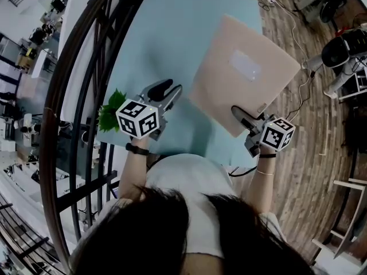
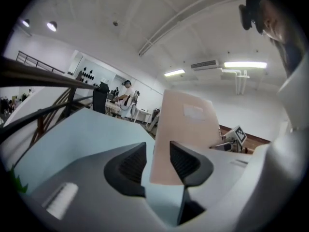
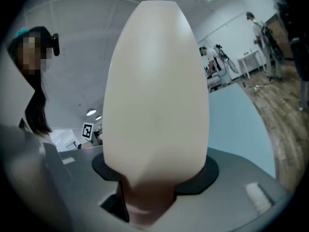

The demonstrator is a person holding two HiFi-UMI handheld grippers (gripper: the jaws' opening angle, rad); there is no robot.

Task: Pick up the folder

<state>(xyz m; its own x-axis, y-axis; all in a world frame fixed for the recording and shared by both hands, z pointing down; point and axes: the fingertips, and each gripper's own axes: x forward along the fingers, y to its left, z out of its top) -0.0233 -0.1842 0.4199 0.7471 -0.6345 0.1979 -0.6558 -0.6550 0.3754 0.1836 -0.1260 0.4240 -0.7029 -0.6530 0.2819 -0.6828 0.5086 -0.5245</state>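
Overhead, a person at a pale blue table (image 1: 155,33) holds a beige folder (image 1: 243,76) up off the tabletop, tilted on edge with its pale label (image 1: 245,65) facing up. The right gripper (image 1: 245,117) is clamped on the folder's near corner, and in the right gripper view the sheet (image 3: 157,81) fills the gap between the pads and rises straight ahead. The left gripper (image 1: 167,91) hangs just beside the folder's left edge with its jaws apart and nothing pressed between them. Its own view shows the folder (image 2: 186,129) standing upright beyond the gap (whether the sheet reaches in between the pads cannot be told). Green leaves (image 1: 110,112) sit at the table's near left edge beside a dark railing (image 1: 86,67). Wooden flooring (image 1: 321,130) runs along the right.
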